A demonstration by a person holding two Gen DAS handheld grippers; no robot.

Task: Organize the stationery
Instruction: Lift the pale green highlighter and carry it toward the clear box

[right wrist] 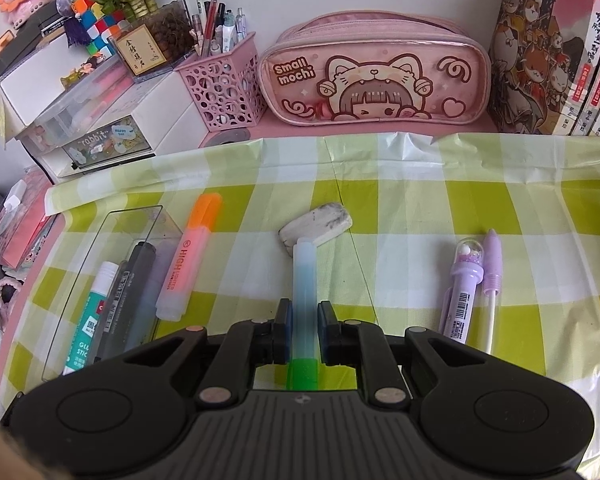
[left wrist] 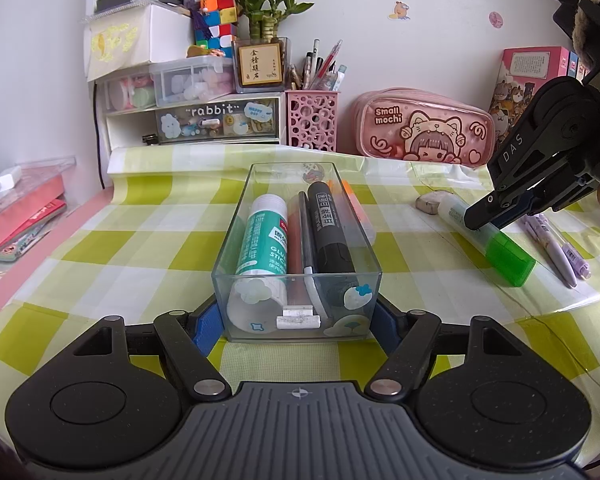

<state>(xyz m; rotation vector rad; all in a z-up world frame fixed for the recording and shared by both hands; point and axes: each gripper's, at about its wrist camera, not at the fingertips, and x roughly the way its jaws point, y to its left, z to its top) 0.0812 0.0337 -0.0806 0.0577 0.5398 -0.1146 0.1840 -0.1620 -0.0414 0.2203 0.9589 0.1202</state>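
Left tongs [left wrist: 296, 316] were clamped on the near end of a clear rectangular plastic tray [left wrist: 260, 184], one blue pad against each side wall. The tray sat on the green-and-white checked cloth of the desk [left wrist: 140, 240]. Inside it lay a white-and-teal glue stick [left wrist: 262, 236], a black marker with a grey label [left wrist: 330, 228] and a thin dark pen [left wrist: 306, 232], all lengthwise.

Right tongs [right wrist: 304, 320] were closed on a pale translucent highlighter with a green cap [right wrist: 305, 280], pads pressing its barrel from both sides. The highlighter lay flat on the cloth, well right of the tray in the left wrist view; its far tip sat just beside a smudged white eraser [right wrist: 316, 222], contact unclear.

An orange-capped translucent highlighter [right wrist: 188, 256] lay just outside the tray's right wall. Two lilac pens [right wrist: 474, 284] lay side by side on the cloth further right. A pink "Small mochi" pencil case [right wrist: 374, 72] and a pink perforated pen cup [right wrist: 224, 88] stood along the back wall.
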